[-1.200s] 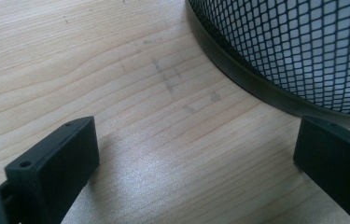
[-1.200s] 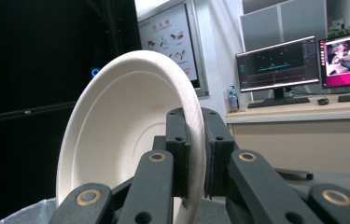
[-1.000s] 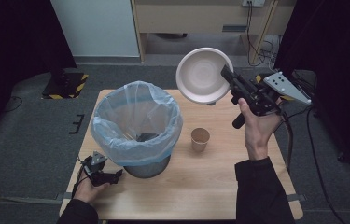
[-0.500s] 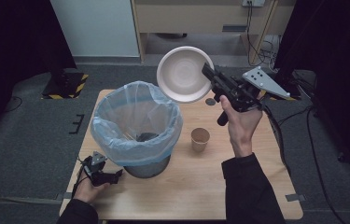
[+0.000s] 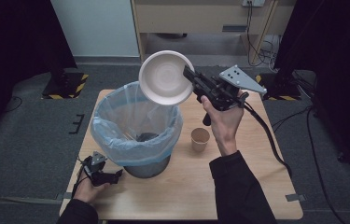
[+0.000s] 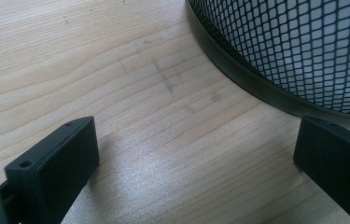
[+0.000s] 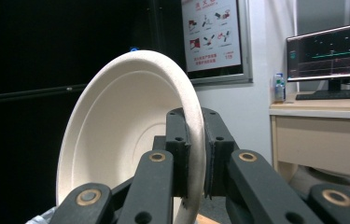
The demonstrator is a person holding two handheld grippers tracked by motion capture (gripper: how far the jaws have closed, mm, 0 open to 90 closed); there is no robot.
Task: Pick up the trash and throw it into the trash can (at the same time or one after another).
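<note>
White paper plate (image 5: 165, 78), rim pinched tight in right gripper (image 5: 192, 79) fingers, hangs tilted over far rim of lined bin (image 5: 135, 128); left gripper (image 5: 101, 173), fingers spread empty, rests on desk (image 5: 256, 177) beside bin base.

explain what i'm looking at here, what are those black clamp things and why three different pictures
A person sits at a light wooden table and works with a hand-held two-jaw clamp, called a gripper, in each hand. One picture comes from a camera above the table. The other two come from small cameras riding on each gripper, looking along its black jaws.

The right gripper is shut on the rim of a white round paper plate, held tilted above a black mesh bin lined with a pale blue plastic bag. The right gripper view shows the jaws pinching that plate edge.

The left gripper rests low on the table beside the bin's base, jaws open on nothing; its view shows the mesh wall.

A small brown paper cup stands on the table.
</note>
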